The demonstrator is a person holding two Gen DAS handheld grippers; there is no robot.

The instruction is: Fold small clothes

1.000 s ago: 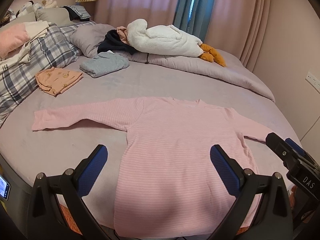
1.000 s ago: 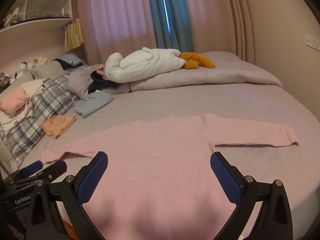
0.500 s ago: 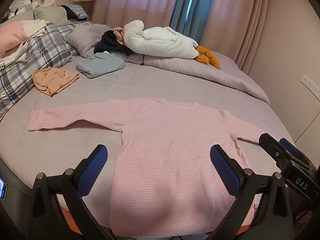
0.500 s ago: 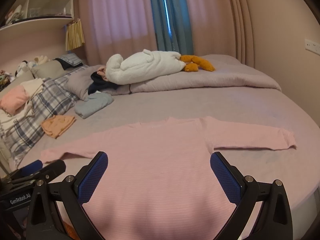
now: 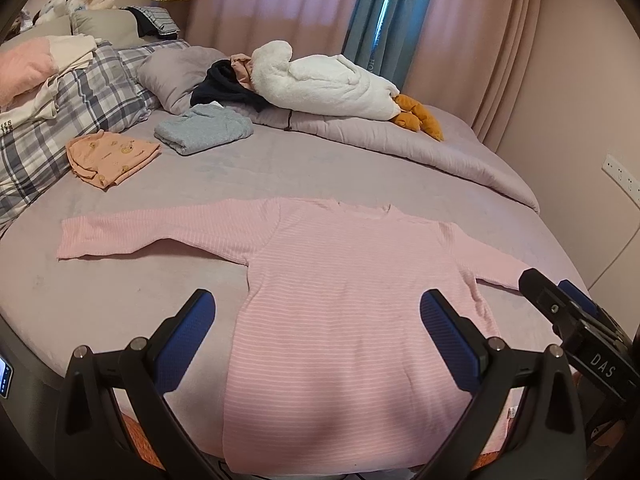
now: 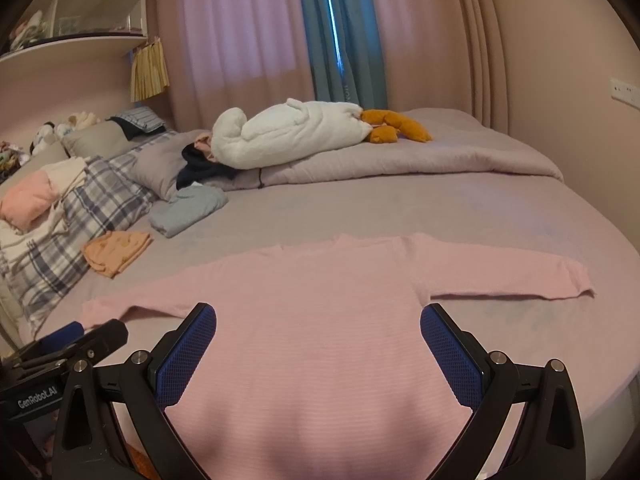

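Observation:
A pink striped long-sleeved shirt [image 5: 352,300] lies flat on the bed with both sleeves spread out and its hem at the near edge. It also shows in the right wrist view [image 6: 316,320]. My left gripper [image 5: 320,320] is open and empty, hovering above the shirt's lower body. My right gripper [image 6: 318,328] is open and empty, also above the lower body. The right gripper shows at the right edge of the left wrist view [image 5: 568,312]. The left gripper shows at the lower left of the right wrist view [image 6: 76,336].
A folded grey garment [image 5: 204,128] and a folded orange garment [image 5: 112,156] lie at the back left. A plaid quilt [image 5: 72,104] with clothes on it is at the left. A white plush goose [image 5: 328,84] lies on the rolled duvet [image 5: 420,152] at the back.
Both grippers have drawn back and risen a little, so the shirt sits slightly farther off in both views. The shirt has not moved. Both grippers stay open.

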